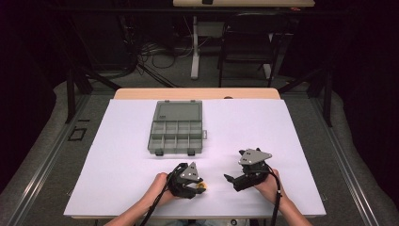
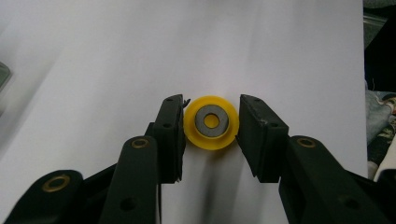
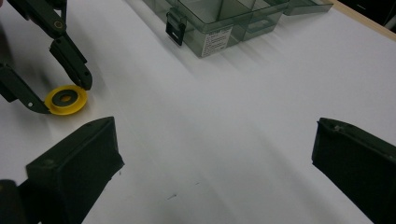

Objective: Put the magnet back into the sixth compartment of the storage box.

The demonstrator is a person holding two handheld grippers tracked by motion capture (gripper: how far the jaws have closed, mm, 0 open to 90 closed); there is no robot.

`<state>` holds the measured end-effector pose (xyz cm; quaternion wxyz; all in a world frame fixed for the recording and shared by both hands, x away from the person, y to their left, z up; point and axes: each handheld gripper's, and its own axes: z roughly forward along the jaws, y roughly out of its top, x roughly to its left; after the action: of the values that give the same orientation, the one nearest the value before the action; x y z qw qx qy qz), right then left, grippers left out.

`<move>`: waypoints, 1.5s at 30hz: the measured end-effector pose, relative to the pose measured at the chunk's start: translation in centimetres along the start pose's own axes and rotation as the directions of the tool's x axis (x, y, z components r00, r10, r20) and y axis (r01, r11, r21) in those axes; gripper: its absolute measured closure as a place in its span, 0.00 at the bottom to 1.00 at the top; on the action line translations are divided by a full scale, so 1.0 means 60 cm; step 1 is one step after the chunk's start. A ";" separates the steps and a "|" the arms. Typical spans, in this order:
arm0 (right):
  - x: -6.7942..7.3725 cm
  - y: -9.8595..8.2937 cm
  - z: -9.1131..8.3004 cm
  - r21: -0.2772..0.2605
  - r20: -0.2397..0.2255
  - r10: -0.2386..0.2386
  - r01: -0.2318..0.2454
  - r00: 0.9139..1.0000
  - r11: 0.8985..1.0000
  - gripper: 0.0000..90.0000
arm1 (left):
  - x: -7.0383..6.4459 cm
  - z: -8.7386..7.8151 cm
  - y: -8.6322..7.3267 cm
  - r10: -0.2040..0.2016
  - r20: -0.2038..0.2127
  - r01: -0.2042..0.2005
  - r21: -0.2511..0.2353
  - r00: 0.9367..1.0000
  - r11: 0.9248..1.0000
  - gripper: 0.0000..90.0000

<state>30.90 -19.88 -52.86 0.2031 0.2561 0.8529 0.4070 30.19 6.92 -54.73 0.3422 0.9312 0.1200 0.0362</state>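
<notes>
Yellow disc [image 2: 211,123] with a grey ring face is sitting flat, left gripper [image 2: 210,122] pinching it, right gripper [image 3: 215,158] gaping wide nearby.

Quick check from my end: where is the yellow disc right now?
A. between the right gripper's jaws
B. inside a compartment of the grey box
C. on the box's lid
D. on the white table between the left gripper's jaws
D: the yellow disc lies flat on the white table between the left gripper's two jaws, while the right gripper stands open, nothing between its jaws.
</notes>
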 end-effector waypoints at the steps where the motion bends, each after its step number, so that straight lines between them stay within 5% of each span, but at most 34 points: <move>1: 0.000 0.000 0.000 0.000 0.000 -0.001 0.001 1.000 1.000 0.00 | 0.000 -0.002 -0.001 0.001 -0.001 -0.001 0.000 1.000 1.000 0.69; 23: 0.000 0.001 0.001 -0.010 0.002 -0.007 0.007 1.000 1.000 0.00 | 0.027 -0.034 -0.027 -0.067 -0.076 0.066 -0.014 0.995 0.998 0.69; 45: 0.003 0.004 -0.006 -0.023 0.021 -0.013 0.014 1.000 1.000 0.01 | 0.063 -0.067 -0.052 -0.145 -0.175 0.140 -0.040 0.974 0.989 0.69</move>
<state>30.64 -19.84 -52.49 0.2179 0.2523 0.8477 0.4128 32.65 12.69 -53.74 0.3447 0.9085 0.2159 0.0959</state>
